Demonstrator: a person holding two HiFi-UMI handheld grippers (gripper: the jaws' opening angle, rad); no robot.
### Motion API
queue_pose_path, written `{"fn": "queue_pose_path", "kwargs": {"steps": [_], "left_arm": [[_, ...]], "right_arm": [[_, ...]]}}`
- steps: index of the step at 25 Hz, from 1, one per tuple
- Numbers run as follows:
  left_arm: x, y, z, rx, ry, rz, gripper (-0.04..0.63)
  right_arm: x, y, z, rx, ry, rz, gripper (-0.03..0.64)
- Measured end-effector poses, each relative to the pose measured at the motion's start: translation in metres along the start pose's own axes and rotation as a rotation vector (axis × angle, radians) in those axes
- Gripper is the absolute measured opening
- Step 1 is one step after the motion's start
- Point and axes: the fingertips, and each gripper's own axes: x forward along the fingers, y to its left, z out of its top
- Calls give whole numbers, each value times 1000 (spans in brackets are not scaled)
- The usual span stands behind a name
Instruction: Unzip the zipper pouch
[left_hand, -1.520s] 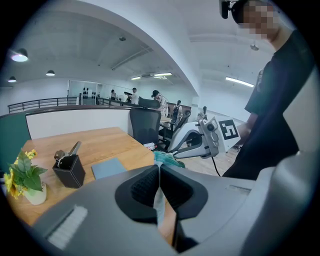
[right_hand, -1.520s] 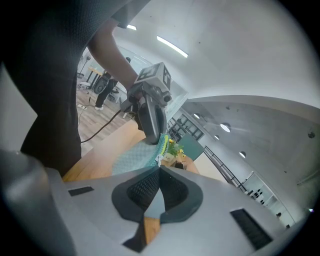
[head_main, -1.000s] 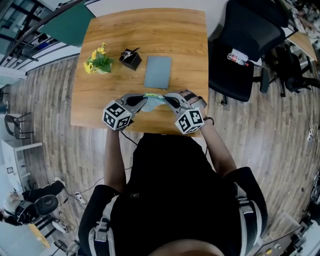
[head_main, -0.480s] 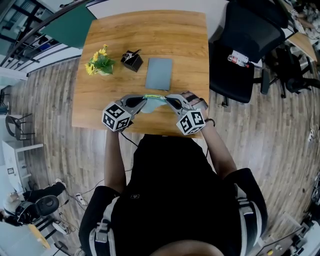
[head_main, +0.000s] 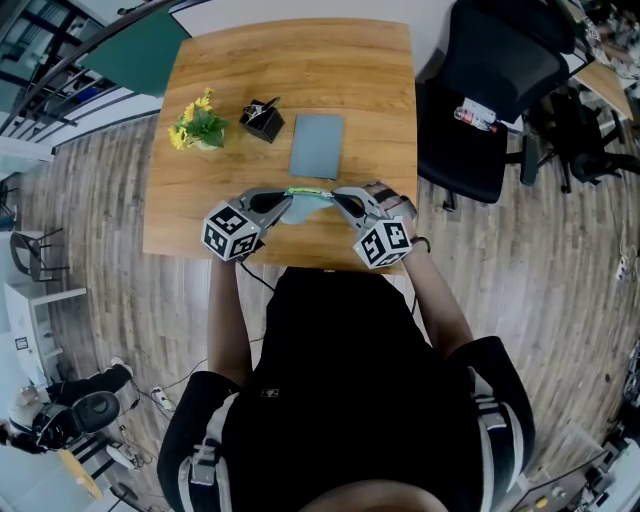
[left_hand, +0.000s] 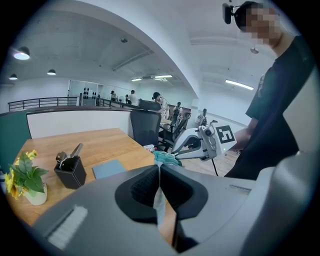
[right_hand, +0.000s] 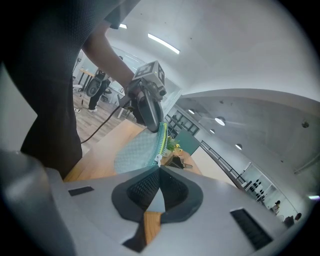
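Holding zipper pouch (head_main: 311, 199) aloft over near table (head_main: 370, 90) edge, pinching one end in left gripper (left_hand: 159, 169), zipper end in right gripper (right_hand: 159, 171). Risking fabric slipping from thin pinch, or teeth jamming, if pulling off-line.

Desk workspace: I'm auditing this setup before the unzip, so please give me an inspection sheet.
Surface: wood table, things on its left and middle.
Job's things: teal pouch held over the near edge between both grippers; how far the zip is open is unclear.
Clutter: plant, black holder and grey pad in a row behind the pouch.
Grippers: left gripper shut on one pouch end; right gripper shut on the other.
Cables: black cable hangs from the left gripper.
Surroundings: black chair right of the table; wood floor.
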Motion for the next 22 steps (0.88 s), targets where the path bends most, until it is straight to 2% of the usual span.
{"fn": "queue_pose_path", "kwargs": {"steps": [22], "left_arm": [[1,2,-4,-6,20,-18,8]], "right_arm": [[-2,1,-11,9,16,1,3]]}}
